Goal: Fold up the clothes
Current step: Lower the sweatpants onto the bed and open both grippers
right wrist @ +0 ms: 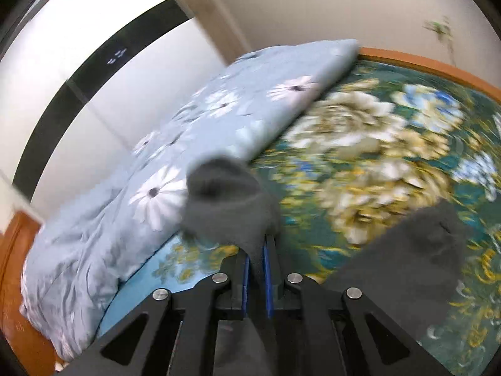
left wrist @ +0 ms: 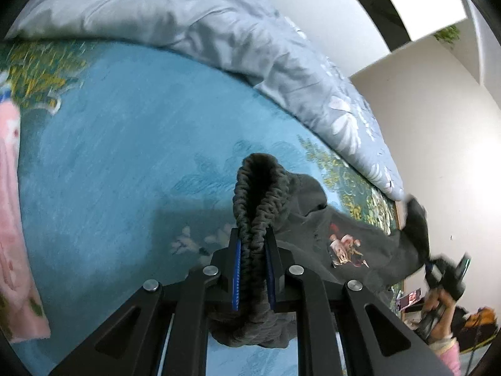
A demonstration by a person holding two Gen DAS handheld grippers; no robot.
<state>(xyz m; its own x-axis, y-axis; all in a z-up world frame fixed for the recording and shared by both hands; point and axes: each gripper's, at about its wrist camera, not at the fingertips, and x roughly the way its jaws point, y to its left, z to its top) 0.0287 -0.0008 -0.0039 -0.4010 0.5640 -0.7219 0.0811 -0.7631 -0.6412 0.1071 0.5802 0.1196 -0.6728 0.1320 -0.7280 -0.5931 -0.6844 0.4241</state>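
Left wrist view: our left gripper (left wrist: 254, 244) clamps the ribbed waistband of the grey garment (left wrist: 353, 244), which stretches lower right across the blue bedspread (left wrist: 109, 156) to our right gripper (left wrist: 430, 269). Right wrist view, blurred: that gripper (right wrist: 257, 250) pinches a fold of grey cloth at centre, quilt (right wrist: 175, 144) upper left.

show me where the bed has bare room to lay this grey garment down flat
Widest free patch: the plain blue bedspread between the pink cloth and the grey garment. Crowded along the back edge, where the bunched floral quilt lies.
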